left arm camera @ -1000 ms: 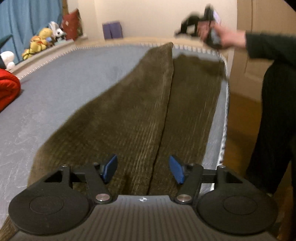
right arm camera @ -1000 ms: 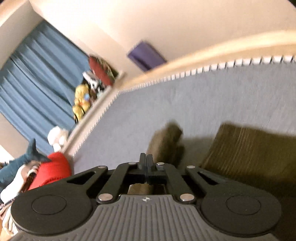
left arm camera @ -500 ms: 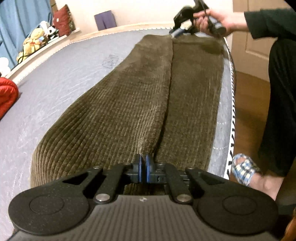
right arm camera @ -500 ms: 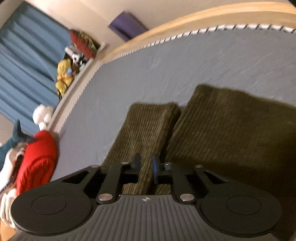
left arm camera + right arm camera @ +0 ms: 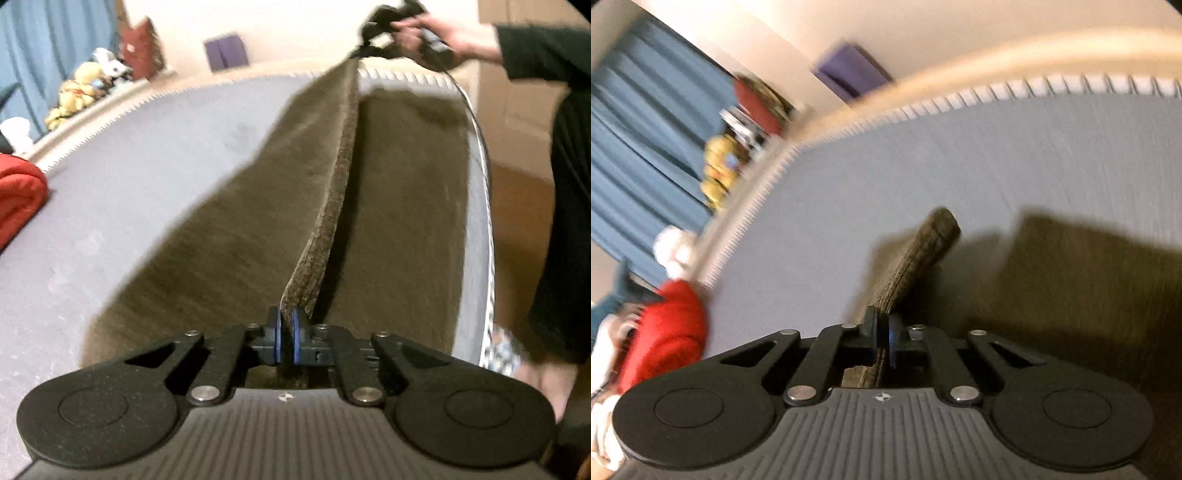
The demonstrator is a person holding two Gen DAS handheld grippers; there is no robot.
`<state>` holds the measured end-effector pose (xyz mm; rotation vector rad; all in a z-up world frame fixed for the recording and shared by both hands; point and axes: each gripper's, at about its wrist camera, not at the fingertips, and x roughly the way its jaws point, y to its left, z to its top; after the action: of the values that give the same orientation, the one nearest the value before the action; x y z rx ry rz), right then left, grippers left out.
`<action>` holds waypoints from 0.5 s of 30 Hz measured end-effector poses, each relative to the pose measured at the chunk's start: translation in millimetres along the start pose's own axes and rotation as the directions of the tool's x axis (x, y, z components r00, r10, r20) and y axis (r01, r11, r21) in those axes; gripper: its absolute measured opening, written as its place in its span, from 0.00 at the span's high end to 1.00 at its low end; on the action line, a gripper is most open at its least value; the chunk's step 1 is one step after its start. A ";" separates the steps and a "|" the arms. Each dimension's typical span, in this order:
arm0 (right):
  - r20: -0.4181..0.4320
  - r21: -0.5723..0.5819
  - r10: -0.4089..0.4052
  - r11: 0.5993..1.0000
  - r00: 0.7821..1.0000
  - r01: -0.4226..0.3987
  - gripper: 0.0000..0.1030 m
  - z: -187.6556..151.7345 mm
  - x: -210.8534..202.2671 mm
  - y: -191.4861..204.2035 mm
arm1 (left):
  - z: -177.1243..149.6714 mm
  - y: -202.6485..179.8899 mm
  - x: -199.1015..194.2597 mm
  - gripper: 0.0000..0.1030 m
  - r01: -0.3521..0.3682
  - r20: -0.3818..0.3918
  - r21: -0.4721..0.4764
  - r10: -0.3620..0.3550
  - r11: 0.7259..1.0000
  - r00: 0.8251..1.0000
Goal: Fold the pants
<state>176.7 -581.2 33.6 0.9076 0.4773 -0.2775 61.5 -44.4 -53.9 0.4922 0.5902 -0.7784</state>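
Olive-brown corduroy pants lie lengthwise on a grey mattress. My left gripper is shut on the inner edge of the left leg near the waist end, and that edge rises off the bed in a taut ridge. At the far end the right gripper, held in a person's hand, pinches the same leg's hem and lifts it. In the right wrist view the right gripper is shut on the raised hem; the other leg lies flat to the right.
A red garment lies at the mattress's left side, with stuffed toys and a blue curtain behind. The person in dark clothes stands at the bed's right edge, over a wooden floor. A purple box stands by the far wall.
My left gripper closed on the left leg's inner edge and lifted it. The right gripper opened briefly, shut again on the hem and raised it, so the edge now stretches taut between both.
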 end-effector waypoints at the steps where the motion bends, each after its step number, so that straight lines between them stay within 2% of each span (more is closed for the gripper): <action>1: 0.035 -0.007 0.029 1.000 0.999 -0.029 0.96 9.5 -17.4 6.8 | 4.5 3.6 -7.5 0.94 0.020 0.039 -0.020 -0.020 1.000 0.999; 3: 0.121 -0.042 0.058 0.998 0.991 -0.053 0.96 26.1 -57.7 13.6 | 10.3 2.4 -20.1 0.94 0.095 0.098 -0.020 -0.093 0.995 0.991; 4: 0.157 -0.056 0.056 0.997 0.986 -0.048 0.96 31.8 -77.0 12.4 | 11.6 -1.9 -22.9 0.95 0.130 0.101 0.000 -0.129 0.992 0.986; 6: 0.199 -0.080 -0.011 0.996 0.980 0.027 0.96 33.5 -110.5 2.2 | 10.4 -17.8 -20.5 0.95 0.188 0.058 0.073 -0.192 0.979 0.980; 7: 0.190 -0.069 -0.078 0.993 0.979 0.092 0.96 29.4 -119.2 -9.6 | 7.8 -26.2 -16.5 0.95 0.206 0.018 0.115 -0.210 0.972 0.978; 8: 0.157 -0.048 -0.154 0.985 0.976 0.163 0.96 24.1 -121.4 -23.4 | 3.6 -33.6 -11.9 0.96 0.224 -0.027 0.154 -0.222 0.962 0.975; 9: 0.091 -0.027 -0.256 0.966 0.962 0.259 0.95 16.8 -118.8 -40.8 | -1.8 -39.7 -7.6 0.96 0.245 -0.073 0.187 -0.235 0.951 0.969; 10: 0.016 0.007 -0.343 0.939 0.939 0.343 0.95 10.5 -114.4 -60.7 | -7.9 -44.5 -4.3 0.96 0.262 -0.112 0.216 -0.243 0.941 0.964; 11: -0.069 0.078 -0.397 0.913 0.915 0.401 0.95 3.1 -110.5 -86.5 | -12.3 -47.0 -3.5 0.97 0.268 -0.131 0.232 -0.243 0.935 0.961; 13: -0.142 0.170 -0.401 0.891 0.905 0.422 0.92 -5.0 -107.8 -117.9 | -14.7 -43.8 -6.0 0.97 0.280 -0.140 0.218 -0.254 0.935 0.957; 14: -0.126 0.149 -0.406 0.894 0.905 0.422 0.90 -2.1 -108.2 -122.3 | -14.2 -39.9 -8.0 0.97 0.285 -0.139 0.201 -0.261 0.937 0.955; 15: -0.104 0.124 -0.390 0.908 0.915 0.401 0.87 2.3 -107.9 -121.7 | -13.1 -36.2 -10.3 0.97 0.289 -0.136 0.186 -0.267 0.939 0.954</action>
<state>32.7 -651.5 6.0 0.9593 0.7218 -0.6574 24.0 -53.6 -63.7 0.6512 0.6945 -1.0945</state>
